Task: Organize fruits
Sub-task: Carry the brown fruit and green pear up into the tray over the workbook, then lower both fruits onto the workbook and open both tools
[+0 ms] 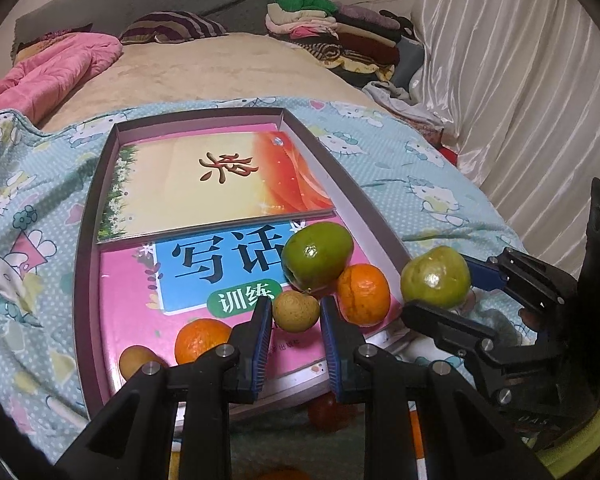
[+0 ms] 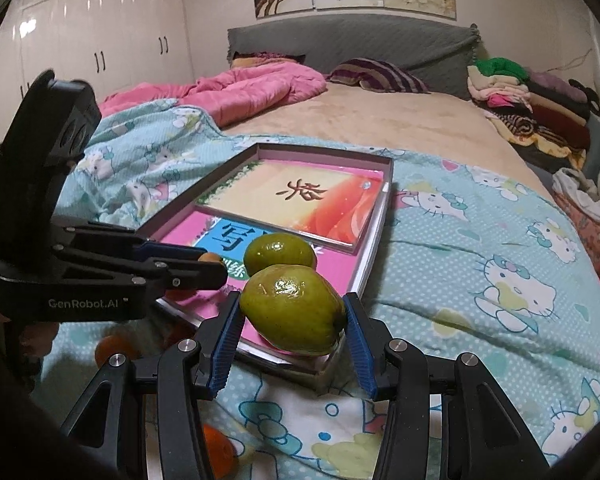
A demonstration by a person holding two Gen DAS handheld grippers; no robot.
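1. The right hand-held gripper [image 2: 292,334] holds a green fruit [image 2: 294,308], pads pressed on both sides, over the box's [image 2: 374,236] corner at 5 o'clock.
2. The left hand-held gripper [image 1: 296,334] is nearly closed and empty, with a small yellowish fruit [image 1: 295,312] just beyond its tips.
3. The held fruit looks firm, smooth and glossy, likely slippery; gripping across its widest middle seems safest.
4. Oranges [image 1: 363,294] and another green fruit [image 1: 317,255] rest on the pink book [image 1: 140,300].

Glossy green fruit [image 2: 296,308], glossy book cover [image 1: 204,184], cotton-like printed sheet [image 2: 480,248]
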